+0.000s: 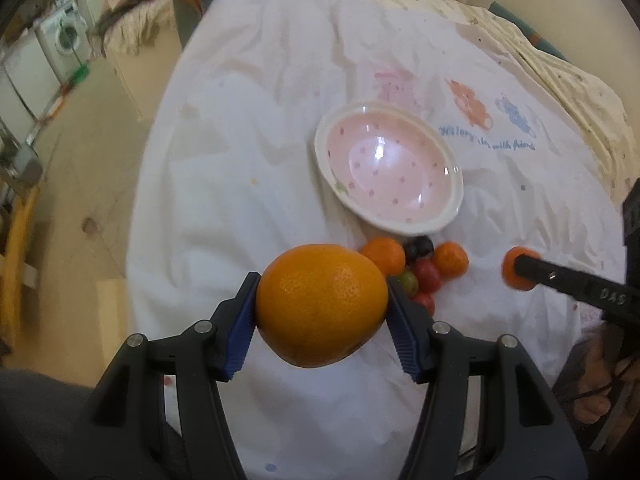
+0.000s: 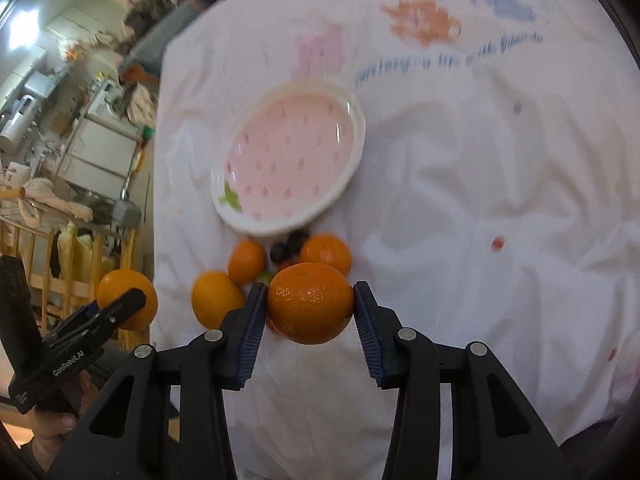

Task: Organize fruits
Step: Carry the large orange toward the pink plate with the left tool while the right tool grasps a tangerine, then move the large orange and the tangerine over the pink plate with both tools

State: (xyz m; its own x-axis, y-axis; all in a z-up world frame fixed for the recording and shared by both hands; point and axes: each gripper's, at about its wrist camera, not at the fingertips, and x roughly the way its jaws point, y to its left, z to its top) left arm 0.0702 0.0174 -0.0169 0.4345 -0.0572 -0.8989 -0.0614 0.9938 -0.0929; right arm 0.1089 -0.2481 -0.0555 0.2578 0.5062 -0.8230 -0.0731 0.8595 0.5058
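Left gripper (image 1: 321, 306) jaws pinch large orange (image 1: 322, 304). Right gripper (image 2: 310, 306) jaws clamp smaller orange (image 2: 310, 302), lifted above fruit pile (image 2: 288, 254) beside pink dotted bowl (image 2: 352, 120). Worktop cloth (image 2: 460, 220) lettering blurred. Left gripper body reads "GenRobot.AI".

White lettering "GenRobot.AI" runs along the black body of the left gripper (image 2: 120, 312), which sits to the left of the right gripper's fingers. In the left wrist view, the black arm of the right gripper (image 1: 520, 274) carries "DAS" — off to the right of the fingers. Beyond the fingertips, blue script on the white cloth (image 1: 280, 160) ends in "with friends" — the rest is too blurred to read.
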